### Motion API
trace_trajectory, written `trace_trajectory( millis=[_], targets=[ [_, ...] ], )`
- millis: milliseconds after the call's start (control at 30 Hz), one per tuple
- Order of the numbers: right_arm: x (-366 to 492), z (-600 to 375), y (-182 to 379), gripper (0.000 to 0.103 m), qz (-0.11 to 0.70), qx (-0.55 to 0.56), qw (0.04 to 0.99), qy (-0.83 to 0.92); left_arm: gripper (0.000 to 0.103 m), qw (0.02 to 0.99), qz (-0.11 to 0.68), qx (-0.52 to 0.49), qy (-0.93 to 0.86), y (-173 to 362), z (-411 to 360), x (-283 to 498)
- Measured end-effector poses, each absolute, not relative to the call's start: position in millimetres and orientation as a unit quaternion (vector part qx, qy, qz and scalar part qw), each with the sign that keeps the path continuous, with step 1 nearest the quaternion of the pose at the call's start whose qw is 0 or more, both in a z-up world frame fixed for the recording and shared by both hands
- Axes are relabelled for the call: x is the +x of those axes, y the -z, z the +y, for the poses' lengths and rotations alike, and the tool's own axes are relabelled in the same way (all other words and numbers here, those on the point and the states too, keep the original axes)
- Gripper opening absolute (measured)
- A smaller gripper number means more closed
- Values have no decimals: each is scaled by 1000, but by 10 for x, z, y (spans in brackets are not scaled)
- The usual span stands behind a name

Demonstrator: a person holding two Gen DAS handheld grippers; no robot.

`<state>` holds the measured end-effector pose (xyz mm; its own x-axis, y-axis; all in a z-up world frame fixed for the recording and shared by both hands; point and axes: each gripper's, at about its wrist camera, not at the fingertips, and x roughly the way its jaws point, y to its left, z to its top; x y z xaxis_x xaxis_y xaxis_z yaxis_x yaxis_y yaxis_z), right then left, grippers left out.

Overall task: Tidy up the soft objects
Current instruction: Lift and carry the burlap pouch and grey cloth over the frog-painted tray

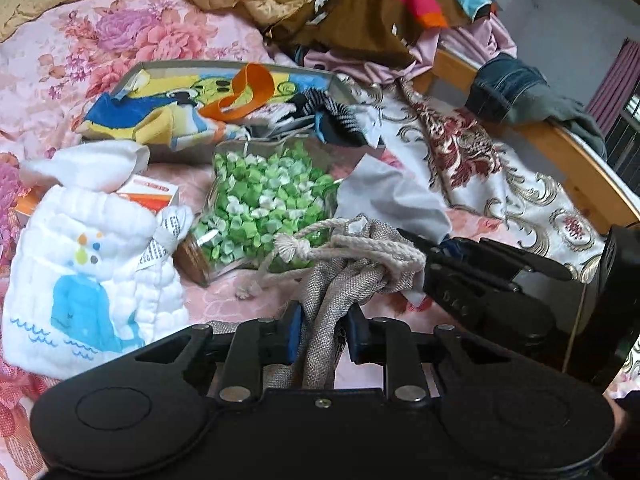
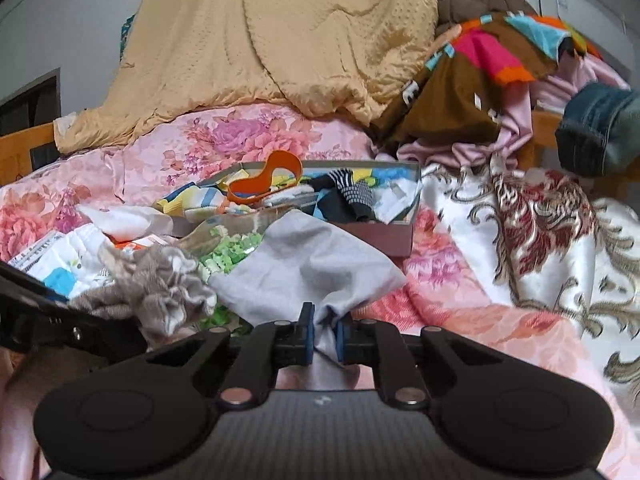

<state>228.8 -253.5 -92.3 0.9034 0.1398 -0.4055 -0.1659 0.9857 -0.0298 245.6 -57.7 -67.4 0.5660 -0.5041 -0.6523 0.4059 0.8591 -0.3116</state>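
Soft things lay all over the bed, and I had two of them in hand. My left gripper (image 1: 320,334) was pinched on one beige burlap pouch (image 1: 340,280), its single knotted cord (image 1: 344,246) draped over the bunched neck. My right gripper (image 2: 324,338) was clamped on a fold of one pale grey cloth (image 2: 308,272), which spread out ahead over the pink floral bedspread (image 2: 460,280). Just beyond the pouch I saw one clear jar of green paper stars (image 1: 264,204) lying on its side, and left of it one white quilted bag with a blue whale (image 1: 88,280). Farther back sat one shallow open box (image 2: 384,236) holding an orange band (image 2: 266,180), striped socks and a cartoon cloth. One yellow quilt (image 2: 280,40) was heaped behind, and one pair of jeans (image 1: 508,84) hung on the wooden bed rail (image 1: 580,160).
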Motion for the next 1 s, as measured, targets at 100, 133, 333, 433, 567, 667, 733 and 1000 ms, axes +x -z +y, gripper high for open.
trace_trajectory(
  millis=[100,133,333,433,567,667,733,1000],
  targets=[
    [2255,-2507,901,11,191,-45,977,-77,24,889,373,-65,256,641,-559,2437],
    [2243,-2505,894,11,187,-48,978,-77,24,891,369,-68,256,635,-547,2439],
    [2198,-2493,832,11,171,-50,981,-78,24,899,350,-84,250,589,-476,2466],
    [2180,-2502,798,11,163,-47,982,-77,24,902,338,-92,251,561,-447,2468],
    [2164,-2505,748,11,154,-45,984,-79,24,905,328,-99,251,540,-427,2460],
    [2156,-2506,742,11,150,-46,985,-78,24,907,322,-99,253,530,-428,2453],
    [2153,-2515,740,11,149,-44,985,-75,24,906,321,-100,255,526,-430,2450],
    [2137,-2547,712,11,141,-37,987,-70,25,910,309,-104,258,499,-409,2442]
  ],
)
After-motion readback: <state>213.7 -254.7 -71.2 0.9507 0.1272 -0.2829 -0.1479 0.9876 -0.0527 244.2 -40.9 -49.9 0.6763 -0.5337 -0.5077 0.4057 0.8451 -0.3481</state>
